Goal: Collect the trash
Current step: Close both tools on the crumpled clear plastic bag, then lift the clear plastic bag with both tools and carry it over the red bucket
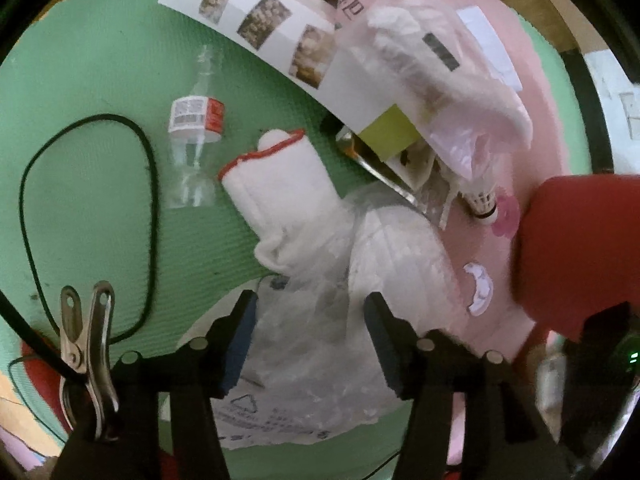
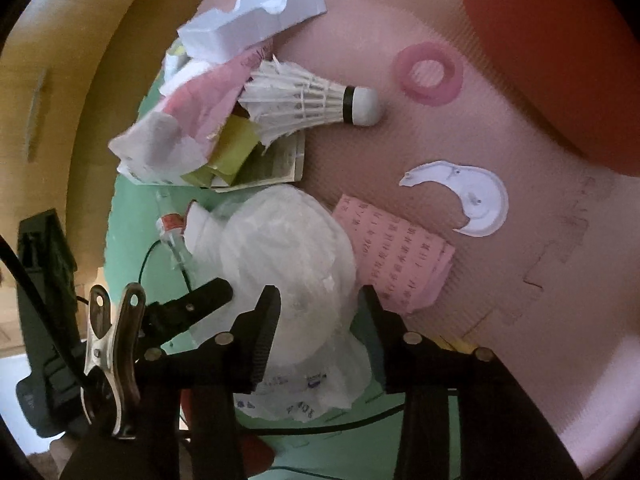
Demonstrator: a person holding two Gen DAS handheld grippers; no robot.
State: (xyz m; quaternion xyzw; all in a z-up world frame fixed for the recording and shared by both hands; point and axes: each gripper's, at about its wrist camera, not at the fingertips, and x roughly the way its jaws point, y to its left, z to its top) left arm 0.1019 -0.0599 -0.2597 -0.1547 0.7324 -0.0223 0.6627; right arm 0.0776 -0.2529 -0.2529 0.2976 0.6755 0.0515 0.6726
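A clear plastic bag with white stuff inside (image 1: 320, 320) lies on the green and pink mat; it also shows in the right wrist view (image 2: 288, 260). My left gripper (image 1: 310, 344) is open, its fingers on either side of the bag. My right gripper (image 2: 320, 336) is open too, straddling the same bag from the other side. A white glove with red trim (image 1: 280, 188), an empty clear bottle (image 1: 194, 136), a shuttlecock (image 2: 312, 100), a pink paper (image 2: 400, 260), a pink ring (image 2: 428, 74) and a white torn lid (image 2: 472, 196) lie around.
A heap of paper, a printed photo strip (image 1: 272, 40), yellow-green notes (image 2: 232, 152) and white torn card (image 2: 252, 20) lies beyond the bag. A red bin (image 1: 580, 248) stands at the right. A black cord loop (image 1: 88, 224) lies on the green mat.
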